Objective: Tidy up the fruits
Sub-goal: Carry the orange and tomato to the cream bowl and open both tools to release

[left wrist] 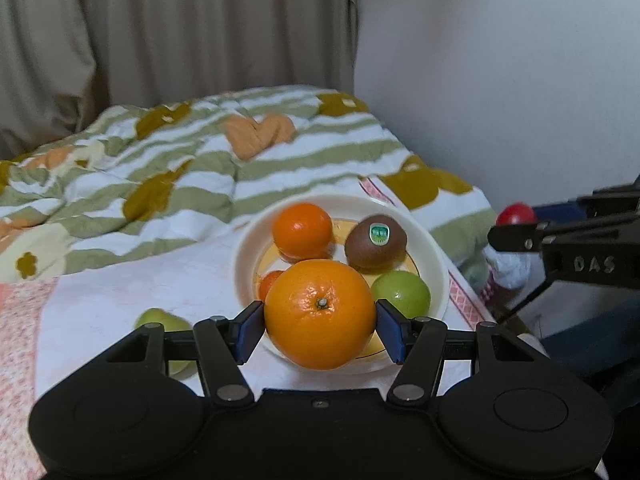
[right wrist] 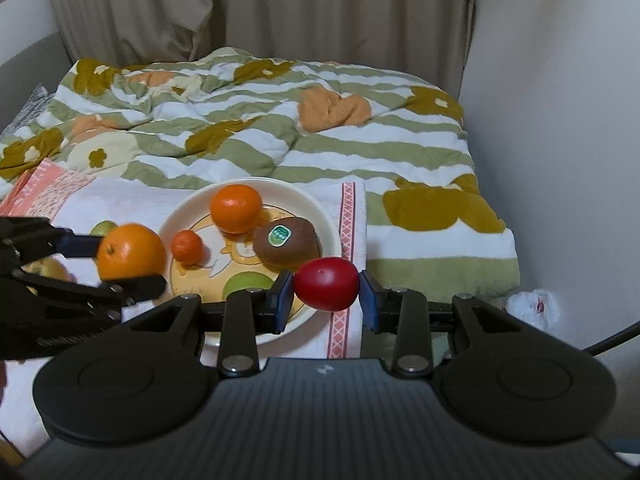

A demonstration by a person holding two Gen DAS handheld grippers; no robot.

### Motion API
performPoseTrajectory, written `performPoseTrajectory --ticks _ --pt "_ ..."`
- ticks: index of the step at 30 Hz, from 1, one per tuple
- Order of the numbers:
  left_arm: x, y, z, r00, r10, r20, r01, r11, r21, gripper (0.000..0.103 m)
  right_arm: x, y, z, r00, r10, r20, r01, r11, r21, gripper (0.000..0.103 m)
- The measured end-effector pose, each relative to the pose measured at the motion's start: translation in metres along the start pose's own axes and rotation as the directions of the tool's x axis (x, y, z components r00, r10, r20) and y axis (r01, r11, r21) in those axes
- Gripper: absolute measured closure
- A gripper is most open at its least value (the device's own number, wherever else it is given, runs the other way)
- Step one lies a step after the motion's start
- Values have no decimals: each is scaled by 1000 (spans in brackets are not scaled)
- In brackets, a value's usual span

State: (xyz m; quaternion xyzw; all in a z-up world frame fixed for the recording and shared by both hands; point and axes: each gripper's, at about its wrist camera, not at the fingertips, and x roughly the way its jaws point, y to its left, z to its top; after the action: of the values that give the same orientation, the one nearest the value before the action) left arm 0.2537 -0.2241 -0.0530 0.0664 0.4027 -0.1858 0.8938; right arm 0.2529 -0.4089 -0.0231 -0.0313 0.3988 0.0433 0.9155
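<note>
- Currently, far left on the white cloth (right wrist: 120, 196): a green fruit (left wrist: 166, 322), partly hidden behind my left claw's linkage; can't tell what kind.
- In the right wrist view a yellowish fruit (right wrist: 46, 270) also sits behind the left claw's arm, mostly hidden.
- My left claw (left wrist: 320, 322) is pinching a large orange (left wrist: 320, 314), blue pads pressed on both sides, stem end facing the camera.
- That orange hangs over the near-left rim of the cream plate (left wrist: 434, 248); from the right wrist view it sits just left of the plate.
- On the plate, left to right: a small mandarin (right wrist: 187, 247), a mid-size orange (right wrist: 236, 208) at the back, a kiwi (right wrist: 288, 244) with a green sticker, and a green fruit (right wrist: 246, 285) at the near edge, partly hidden behind my right claw's finger.
- Kiwi touches or nearly touches the mid-size orange; can't tell which.
- My right claw (right wrist: 326, 300) is clamped on a red tomato-like fruit (right wrist: 326, 284), held just off the plate's near-right rim, above the cloth's pink patterned border.
- Behind the cloth: a striped quilt (right wrist: 260, 120) with flower prints, then beige curtains (right wrist: 280, 8).
- Far right: a crumpled white bag (right wrist: 532, 308) on the floor against the wall (right wrist: 560, 120).
</note>
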Motion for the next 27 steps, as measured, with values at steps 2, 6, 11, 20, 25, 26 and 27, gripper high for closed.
performPoseTrajectory --ticks 2,6,11,20,25,26,27 --pt "12 -1 -1 1000 -9 -27 10 1000 22 39 7 -1 0 1000 -2 -11 2 1000 8 53" --pt "32 -2 -2 997 -20 -69 23 998 50 39 20 -3 1 999 -1 -32 1 1000 20 53" --pt "50 -3 1 994 -27 -103 35 996 77 39 31 -3 1 999 2 -46 0 999 38 53" --pt "51 -10 2 997 -31 -67 38 993 112 15 33 -5 0 999 -3 -51 6 999 52 53" --pt "33 -14 5 999 -23 -26 26 992 123 4 30 -7 0 999 -5 -41 7 999 45 52" --pt "29 -15 4 1000 -16 -26 19 992 126 4 29 -7 1 999 -5 -38 7 999 42 52" --pt "26 -15 3 1000 -8 -24 11 992 128 4 29 -7 1 999 -5 -36 6 999 39 52"
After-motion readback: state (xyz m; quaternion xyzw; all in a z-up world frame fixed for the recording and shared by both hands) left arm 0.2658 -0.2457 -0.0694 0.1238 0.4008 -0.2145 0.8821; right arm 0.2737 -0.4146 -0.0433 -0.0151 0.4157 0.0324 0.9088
